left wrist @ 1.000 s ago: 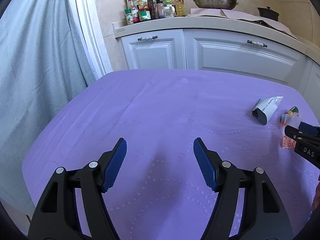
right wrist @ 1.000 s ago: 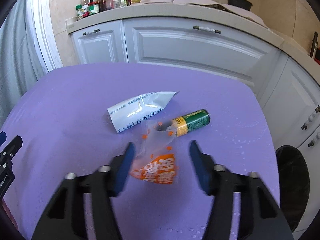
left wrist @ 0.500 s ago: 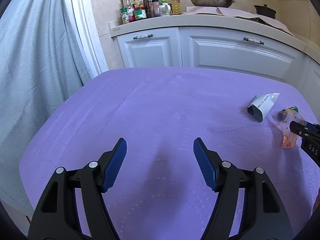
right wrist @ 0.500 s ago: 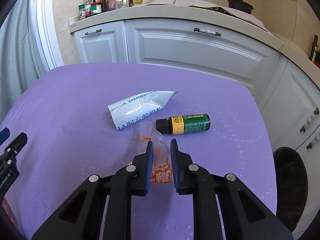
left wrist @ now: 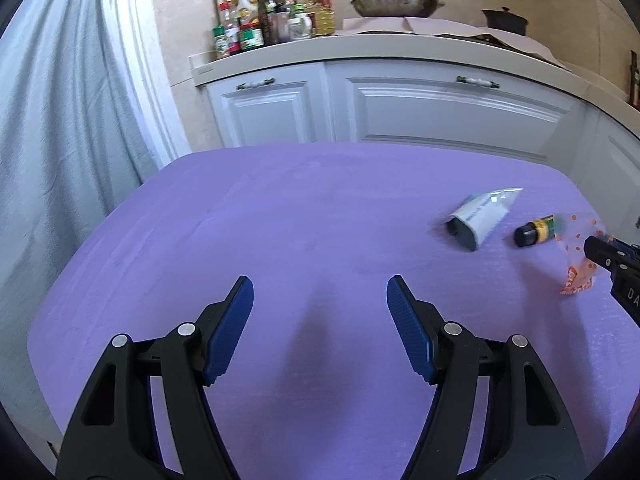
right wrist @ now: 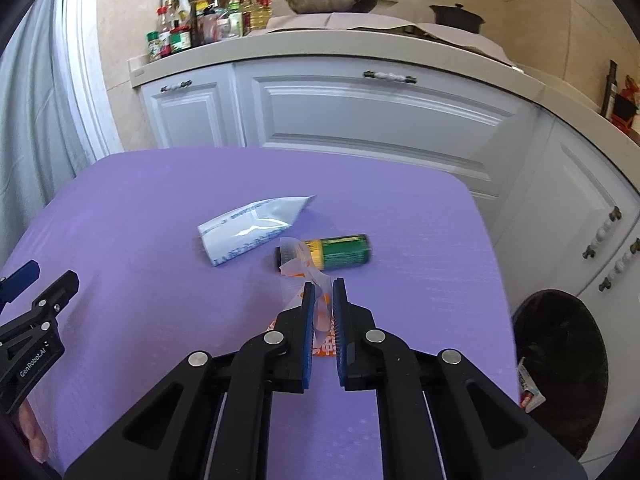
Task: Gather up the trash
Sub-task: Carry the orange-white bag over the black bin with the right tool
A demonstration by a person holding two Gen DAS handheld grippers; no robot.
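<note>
A clear wrapper with orange print [right wrist: 296,268] is pinched between the blue pads of my right gripper [right wrist: 320,284], whose jaws are closing tight on it; it hangs just above the purple table [right wrist: 140,220]. In the left wrist view the same wrapper [left wrist: 576,276] dangles from the right gripper [left wrist: 596,248] at the far right. Behind it lie a white pouch [right wrist: 252,228] [left wrist: 480,216] and a small green bottle [right wrist: 340,252] [left wrist: 536,230] on its side. My left gripper [left wrist: 320,292] stands open over bare cloth, holding nothing.
A black trash bin [right wrist: 560,360] stands on the floor past the table's right edge, with a scrap at its rim. White cabinets [right wrist: 360,120] and a counter with jars and a pan lie beyond. A grey curtain [left wrist: 60,160] hangs at the left.
My right gripper's jaws closed from wide apart onto the wrapper and lifted it, baring the bottle's cap. The left gripper shifted across the table, still open.
</note>
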